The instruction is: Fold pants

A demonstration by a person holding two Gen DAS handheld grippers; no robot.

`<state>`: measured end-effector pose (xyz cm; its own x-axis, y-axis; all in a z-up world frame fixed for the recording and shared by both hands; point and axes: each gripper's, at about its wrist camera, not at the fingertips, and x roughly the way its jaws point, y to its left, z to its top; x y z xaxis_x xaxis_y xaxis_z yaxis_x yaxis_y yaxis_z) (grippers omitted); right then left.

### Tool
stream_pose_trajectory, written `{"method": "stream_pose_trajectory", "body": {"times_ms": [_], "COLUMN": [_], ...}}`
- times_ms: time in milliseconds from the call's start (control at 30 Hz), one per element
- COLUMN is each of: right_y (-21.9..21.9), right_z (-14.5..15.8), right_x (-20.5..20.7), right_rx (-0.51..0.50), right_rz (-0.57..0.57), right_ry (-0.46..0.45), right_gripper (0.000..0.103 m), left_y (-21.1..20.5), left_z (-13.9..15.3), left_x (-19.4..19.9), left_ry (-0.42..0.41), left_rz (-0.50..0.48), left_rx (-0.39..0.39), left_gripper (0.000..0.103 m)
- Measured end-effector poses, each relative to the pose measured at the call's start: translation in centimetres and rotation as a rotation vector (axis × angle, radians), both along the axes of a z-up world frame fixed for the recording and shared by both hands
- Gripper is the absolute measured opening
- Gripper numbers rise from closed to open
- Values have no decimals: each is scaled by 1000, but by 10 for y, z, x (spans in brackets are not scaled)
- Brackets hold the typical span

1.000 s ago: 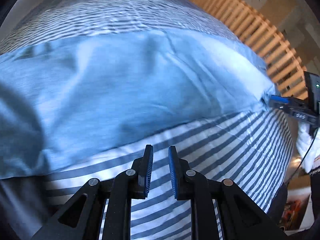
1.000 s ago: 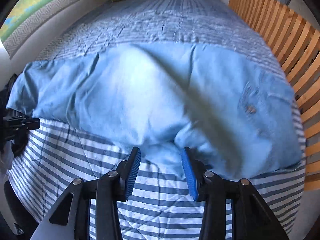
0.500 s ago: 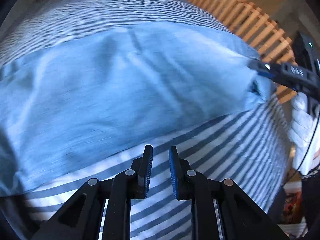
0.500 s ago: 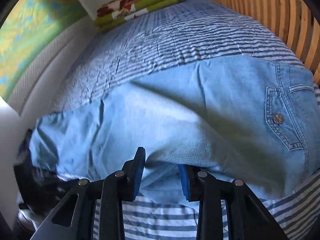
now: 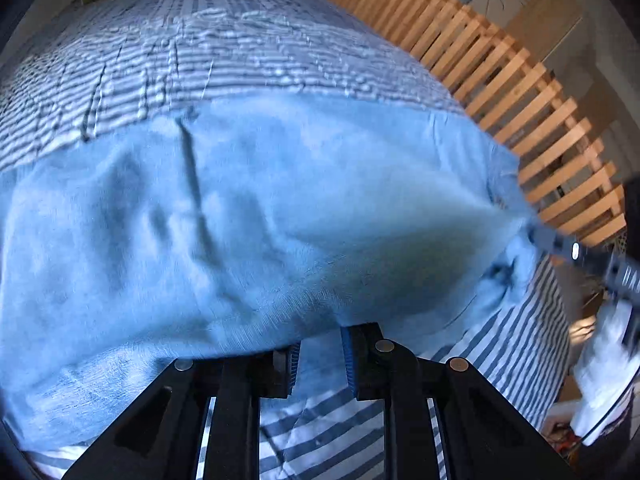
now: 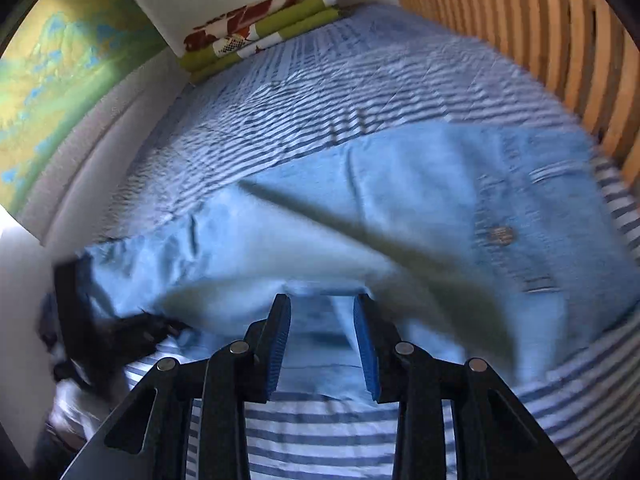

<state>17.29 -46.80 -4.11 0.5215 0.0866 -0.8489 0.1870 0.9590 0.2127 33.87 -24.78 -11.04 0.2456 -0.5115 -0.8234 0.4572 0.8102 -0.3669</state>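
Note:
Light blue denim pants (image 5: pixel 280 220) lie across the striped bed cover (image 5: pixel 500 360), their back pocket and button on the right in the right wrist view (image 6: pixel 500 236). My right gripper (image 6: pixel 322 312) is shut on a bunched fold of the pants' near edge and holds it raised; in the left wrist view it (image 5: pixel 536 236) pulls the cloth into a tent. My left gripper (image 5: pixel 318 344) has its jaws a little apart at the pants' near edge. Cloth lies over its left fingertip and shows in the gap. Blurred, it (image 6: pixel 160 326) sits at the pants' left end.
A wooden slatted rail (image 5: pixel 520 100) runs along the bed's right side. Folded green blankets (image 6: pixel 260 36) lie at the far end by the wall. A painted wall panel (image 6: pixel 60 80) borders the left. A white-gloved hand (image 5: pixel 608 360) is behind the right gripper.
The left gripper has slid up to the pants' edge, which now covers its tips. The right gripper has closed on the near edge, rolled, and lifted the cloth.

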Motion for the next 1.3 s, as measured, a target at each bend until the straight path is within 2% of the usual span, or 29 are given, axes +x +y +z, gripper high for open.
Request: {"method": "stream_pose_trajectory", "body": {"times_ms": [100,167,333,400,433,467,500,533,567,633,700,767,833,933,1000,1067,1167,1233,1267,1300], "right_y": [8,16,33,38,39,38,35,31,30,28,20,8,2,2,-2,-3,-6,-9,-7,-4], "right_z": [1,-5,-38,-46,-51,-55,-58,-58,-54,-35,-3,20,19,-13,-16,1,35,60,68,73], "right_x": [-18,-24,-14,-9,-6,-5,-4,-5,-6,-16,-32,-45,-46,-33,-31,-30,-28,-27,-26,-23], "right_rx": [-218,-280,-396,-498,-538,-526,-468,-412,-400,-423,-366,-303,-304,-340,-313,-289,-262,-236,-245,-269], "right_rz": [-21,4,-45,-64,-70,-71,-63,-67,-71,-76,-101,-126,-148,-138,-144,-155,-166,-186,-191,-195], "right_ry": [50,83,186,194,203,216,243,263,260,218,152,90,84,187,199,165,109,60,47,35], "right_gripper": [33,45,45,45,38,16,6,6,6,5,5,5,5,5,5,5,5,5,5,5], "left_y": [2,3,4,5,7,9,11,13,17,25,38,62,95,156,197,234,264,279,287,294], "left_z": [12,16,21,22,23,25,28,30,32,33,37,43,44,41,37,27,15,11,9,8], "left_x": [5,6,0,-3,-4,-6,-6,-7,-6,-5,-12,-24,-36,-57,-71,-81,-84,-78,-73,-68], "left_ry": [5,7,-9,-13,-18,-24,-30,-35,-32,-7,-13,-44,-53,-53,-48,-4,31,52,73,90], "left_rz": [9,16,0,-6,-11,-19,-27,-28,-27,-37,-60,-69,-51,40,121,194,257,316,353,379], "left_rx": [-35,-48,-30,-18,-12,-8,-4,0,-2,-21,-17,6,35,97,128,128,124,77,25,-16], "left_gripper": [19,19,19,19,19,19,19,19,19,19,19,21,27,27,27,27,27,29,33,45]}}
